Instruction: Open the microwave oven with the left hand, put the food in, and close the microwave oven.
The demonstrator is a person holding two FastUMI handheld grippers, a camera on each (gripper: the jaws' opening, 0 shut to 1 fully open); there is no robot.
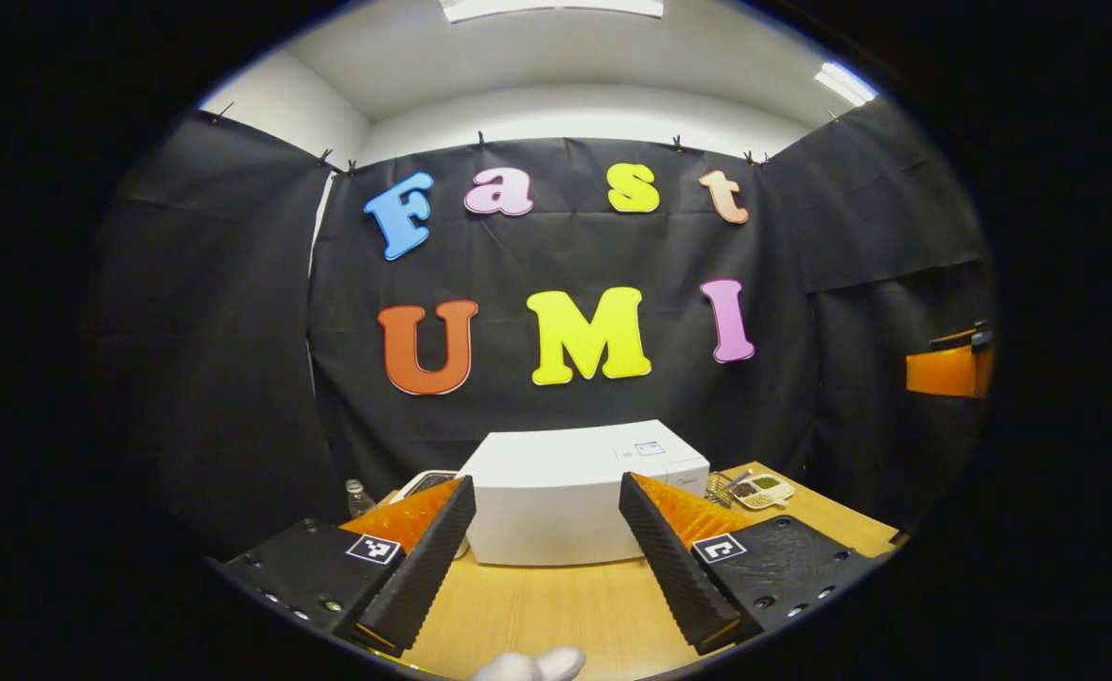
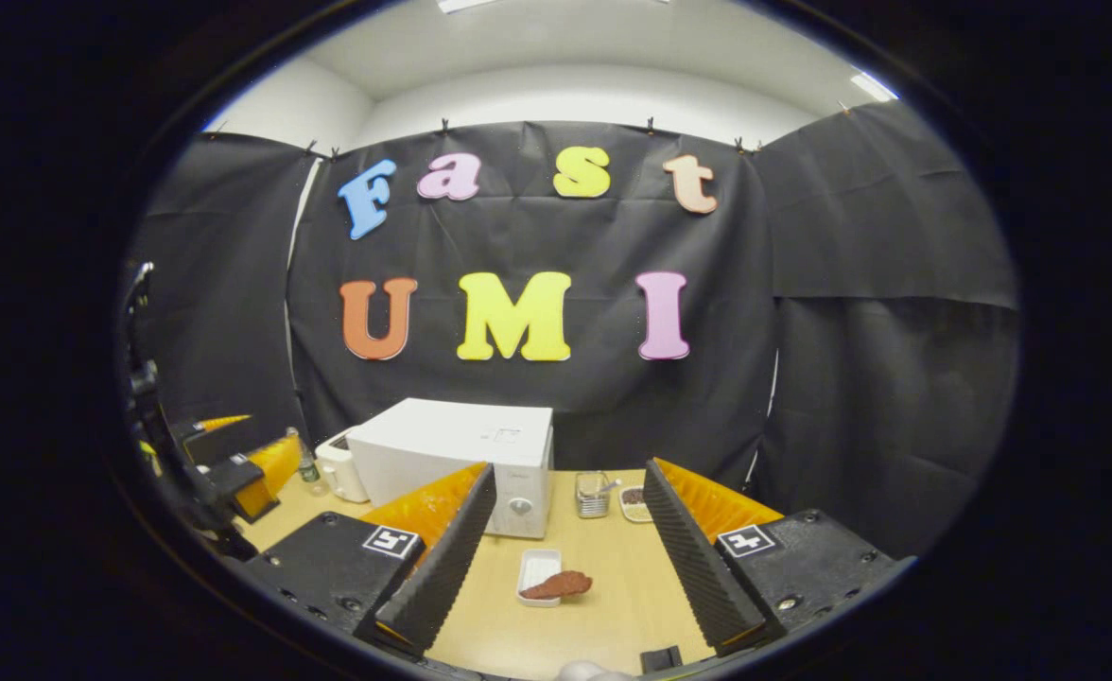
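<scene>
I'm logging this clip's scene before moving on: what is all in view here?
microwave: one, white, door shut, back middle of the table
table: one, light wood, under everything
dish: one, white, in front of the microwave
food: one reddish-brown piece, lying partly on the dish, partly on the table
toaster: one, white, left of the microwave
bottle: one, clear, left of the toaster
wire basket: one, metal, right of the microwave
snack tray: one, pale, with compartments, right of the basket
left gripper: jaws open, facing the microwave
right gripper: jaws open, dish and food between them
</scene>
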